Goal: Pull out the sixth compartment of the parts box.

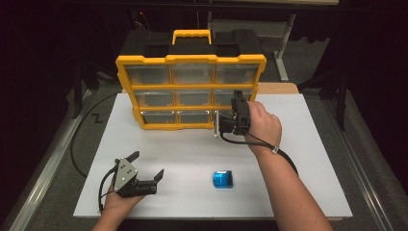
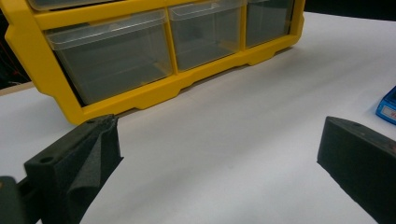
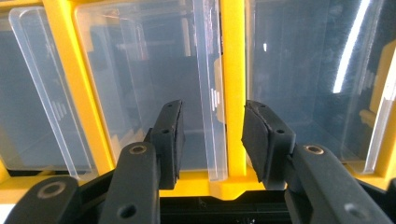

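Observation:
A yellow-framed organizer (image 1: 191,86) with clear drawers stands upright at the back of the white table. My right gripper (image 1: 226,120) is turned on its side at the organizer's bottom-right drawer (image 3: 140,84). In the right gripper view, my right gripper (image 3: 212,109) has its jaws on either side of that drawer's clear front lip (image 3: 210,93) and a yellow divider (image 3: 233,84). A gap shows beside the left pad, so the jaws are open. My left gripper (image 1: 147,164) rests low at the table's front left, wide open, with nothing between the jaws of the left gripper (image 2: 219,149).
A small blue box (image 1: 223,179) lies on the white table top (image 1: 298,144) near the front, right of the left gripper; its corner, the blue box (image 2: 388,106), shows at the left gripper view's right edge. Black cables trail from both grippers. Dark floor surrounds the table.

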`<state>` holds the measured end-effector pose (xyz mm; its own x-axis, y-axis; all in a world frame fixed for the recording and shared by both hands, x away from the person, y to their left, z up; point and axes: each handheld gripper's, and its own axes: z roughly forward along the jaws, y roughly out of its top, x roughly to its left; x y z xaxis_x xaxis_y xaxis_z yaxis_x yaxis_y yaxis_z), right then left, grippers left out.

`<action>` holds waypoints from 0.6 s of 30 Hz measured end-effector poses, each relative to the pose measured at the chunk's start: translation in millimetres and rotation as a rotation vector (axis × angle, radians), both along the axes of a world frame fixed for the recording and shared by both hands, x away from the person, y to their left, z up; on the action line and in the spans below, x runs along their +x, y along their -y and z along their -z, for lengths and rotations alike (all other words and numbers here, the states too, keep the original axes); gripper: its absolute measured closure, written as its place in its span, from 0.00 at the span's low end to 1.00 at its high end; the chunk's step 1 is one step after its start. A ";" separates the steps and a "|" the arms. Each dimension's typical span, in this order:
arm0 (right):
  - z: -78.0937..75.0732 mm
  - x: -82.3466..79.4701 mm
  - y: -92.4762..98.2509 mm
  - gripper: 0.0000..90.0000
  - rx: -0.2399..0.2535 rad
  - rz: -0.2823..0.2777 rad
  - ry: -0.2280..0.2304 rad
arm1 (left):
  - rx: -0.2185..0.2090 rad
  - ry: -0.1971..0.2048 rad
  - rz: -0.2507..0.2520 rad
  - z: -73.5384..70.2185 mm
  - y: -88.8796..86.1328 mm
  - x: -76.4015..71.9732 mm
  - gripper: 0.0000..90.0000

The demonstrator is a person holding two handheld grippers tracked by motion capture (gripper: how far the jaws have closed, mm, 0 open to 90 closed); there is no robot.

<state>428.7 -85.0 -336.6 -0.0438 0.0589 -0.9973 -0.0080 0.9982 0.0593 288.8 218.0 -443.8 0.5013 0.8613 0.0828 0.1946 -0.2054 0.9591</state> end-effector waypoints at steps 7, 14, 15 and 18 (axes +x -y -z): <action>1.1 6.0 -4.4 0.71 -0.009 -0.009 0.021 | 0.002 0.001 0.002 -0.1 -0.1 -0.1 0.00; 2.9 9.1 -6.8 0.75 -0.015 -0.008 0.029 | 0.004 0.000 0.006 0.1 0.0 -0.2 0.00; 2.9 9.6 -6.9 0.75 -0.014 -0.011 0.033 | 0.004 0.000 0.006 0.0 0.0 -0.2 0.00; 2.3 11.7 -7.9 0.78 -0.040 -0.005 0.022 | 0.004 0.000 0.006 -0.1 0.0 -0.1 0.00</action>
